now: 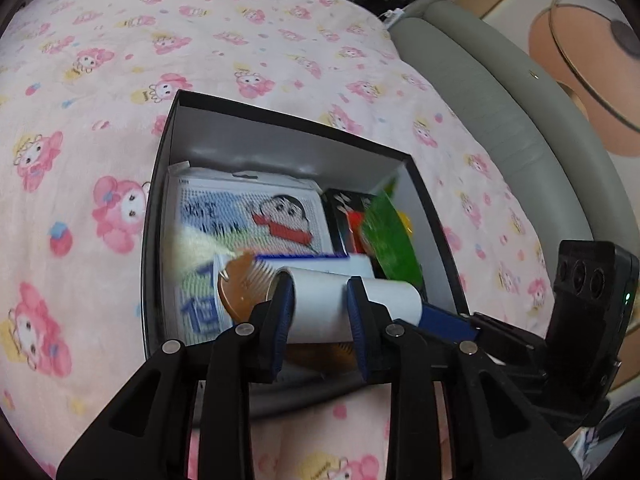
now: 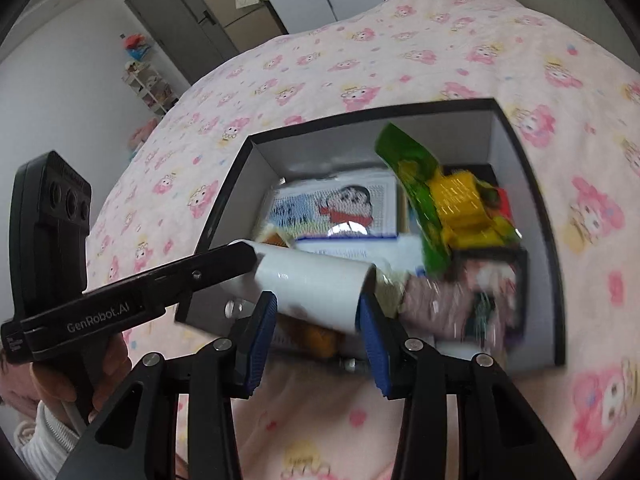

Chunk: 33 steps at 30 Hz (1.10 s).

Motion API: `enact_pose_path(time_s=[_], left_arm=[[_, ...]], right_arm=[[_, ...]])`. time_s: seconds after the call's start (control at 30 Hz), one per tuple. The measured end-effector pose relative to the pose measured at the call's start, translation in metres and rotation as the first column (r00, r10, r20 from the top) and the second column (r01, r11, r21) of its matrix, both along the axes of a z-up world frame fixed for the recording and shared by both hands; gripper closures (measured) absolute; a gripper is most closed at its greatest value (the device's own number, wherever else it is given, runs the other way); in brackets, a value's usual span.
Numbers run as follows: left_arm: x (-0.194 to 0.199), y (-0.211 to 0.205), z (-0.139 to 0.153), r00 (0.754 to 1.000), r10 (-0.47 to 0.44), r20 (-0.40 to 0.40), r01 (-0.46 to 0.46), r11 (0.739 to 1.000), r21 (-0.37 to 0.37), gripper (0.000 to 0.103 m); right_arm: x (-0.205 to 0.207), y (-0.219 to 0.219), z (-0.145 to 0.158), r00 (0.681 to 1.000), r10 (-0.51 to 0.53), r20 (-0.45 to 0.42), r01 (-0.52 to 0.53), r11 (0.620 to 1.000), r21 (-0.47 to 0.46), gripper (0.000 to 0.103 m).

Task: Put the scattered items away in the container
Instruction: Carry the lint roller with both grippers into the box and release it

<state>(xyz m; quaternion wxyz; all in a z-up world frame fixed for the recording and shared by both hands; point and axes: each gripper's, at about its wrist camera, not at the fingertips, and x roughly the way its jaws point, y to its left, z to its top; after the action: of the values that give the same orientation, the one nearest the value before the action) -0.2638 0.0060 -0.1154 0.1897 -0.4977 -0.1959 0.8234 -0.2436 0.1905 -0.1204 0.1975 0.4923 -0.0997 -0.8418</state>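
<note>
A white roll [image 1: 394,300] [image 2: 312,276] hangs level over the near edge of the black box [image 1: 288,119] [image 2: 360,113]. My left gripper [image 1: 318,294] has its blue pads against the roll's left half, shut on it. In the right wrist view the left gripper [image 2: 244,254] reaches the roll's left end. My right gripper [image 2: 316,306] is shut on the roll's right half, and the left wrist view shows the right gripper [image 1: 452,322] at that end. How the pads bear on the roll is partly hidden.
The box holds a cartoon picture pack [image 1: 256,212] [image 2: 340,208], a green packet [image 1: 388,236] [image 2: 412,184], a brown comb [image 1: 240,286] and a yellow item [image 2: 460,204]. It sits on a pink patterned blanket [image 1: 120,80]. A grey padded edge [image 1: 500,120] runs along the right.
</note>
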Motion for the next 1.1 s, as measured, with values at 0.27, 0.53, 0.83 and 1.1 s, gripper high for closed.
enact_pose_path(time_s=[0.27, 0.53, 0.83, 1.1], left_arm=[[-0.013, -0.007, 0.006, 0.999, 0.036, -0.040, -0.036, 0.999, 0.003, 0.055], [0.007, -0.002, -0.002, 0.999, 0.020, -0.037, -0.021, 0.999, -0.046, 0.056], [-0.033, 0.013, -0.021, 1.000, 0.008, -0.018, -0.012, 0.970, -0.241, 0.060], [-0.028, 0.005, 0.009, 0.997, 0.018, -0.080, -0.032, 0.984, -0.174, 0.058]], right_arm=[[-0.029, -0.005, 0.009, 0.995, -0.064, -0.074, 0.065, 0.998, 0.013, 0.064], [-0.014, -0.010, 0.001, 0.998, -0.027, -0.055, 0.030, 0.998, 0.064, 0.064], [-0.041, -0.021, -0.026, 0.999, -0.036, -0.009, 0.037, 0.985, 0.166, 0.064], [-0.041, -0.021, 0.000, 0.996, -0.051, -0.072, 0.062, 0.984, 0.167, 0.064]])
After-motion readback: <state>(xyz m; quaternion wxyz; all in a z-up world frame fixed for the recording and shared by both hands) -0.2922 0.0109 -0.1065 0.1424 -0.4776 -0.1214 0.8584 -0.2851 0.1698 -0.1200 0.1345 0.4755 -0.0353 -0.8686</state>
